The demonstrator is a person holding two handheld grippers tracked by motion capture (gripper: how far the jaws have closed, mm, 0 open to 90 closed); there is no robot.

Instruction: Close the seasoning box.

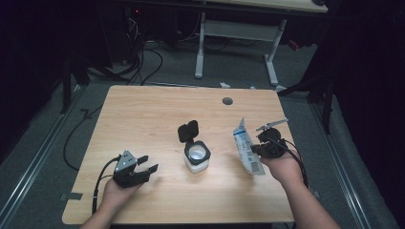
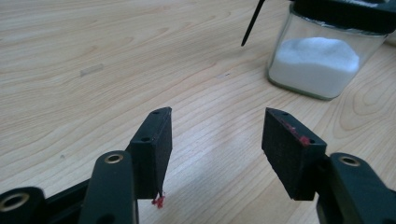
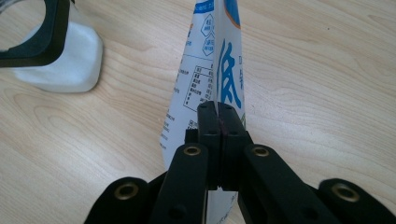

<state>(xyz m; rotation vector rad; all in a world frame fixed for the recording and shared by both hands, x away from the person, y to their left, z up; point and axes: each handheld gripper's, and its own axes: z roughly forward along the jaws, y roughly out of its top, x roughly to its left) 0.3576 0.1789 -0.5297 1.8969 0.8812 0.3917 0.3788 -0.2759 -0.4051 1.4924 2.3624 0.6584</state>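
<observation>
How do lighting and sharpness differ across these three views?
High view: dim, the surroundings nearly black, the table lit softly, and the jar glares white inside. Left gripper view: bright and even, with faint shadows under the open left gripper. Right gripper view: the right gripper is sharp, the pouch print slightly soft.

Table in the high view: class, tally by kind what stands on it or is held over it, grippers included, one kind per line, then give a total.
Grippers: 2, the left gripper open and the right gripper shut on the packet
Jars: 1, the jar of white powder, its black lid flipped up
Packets: 1, the packet, white and blue
Total: 4
</observation>
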